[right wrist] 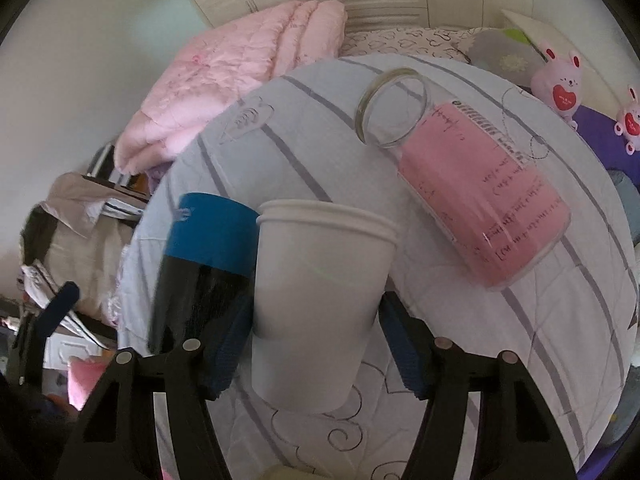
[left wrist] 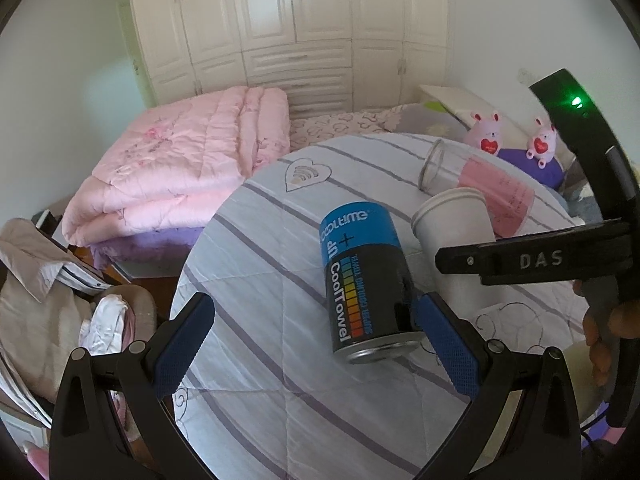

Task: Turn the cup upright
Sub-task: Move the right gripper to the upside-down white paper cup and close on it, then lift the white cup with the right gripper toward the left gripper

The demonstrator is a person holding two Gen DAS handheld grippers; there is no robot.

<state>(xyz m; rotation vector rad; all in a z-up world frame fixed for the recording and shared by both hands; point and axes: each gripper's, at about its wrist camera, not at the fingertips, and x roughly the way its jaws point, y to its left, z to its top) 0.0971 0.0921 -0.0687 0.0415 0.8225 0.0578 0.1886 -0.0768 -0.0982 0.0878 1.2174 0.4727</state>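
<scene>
A white paper cup stands between my right gripper's blue pads, rim up; the jaws are shut on it just above the striped round table. In the left wrist view the cup shows behind the right gripper's black body. My left gripper is open and empty; its right pad sits next to a lying blue-and-black CoolTowel can.
A glass jar with a pink label lies on its side behind the cup. A folded pink quilt lies on the bed to the left. Clothes are piled at lower left. Pink plush rabbits sit at the right.
</scene>
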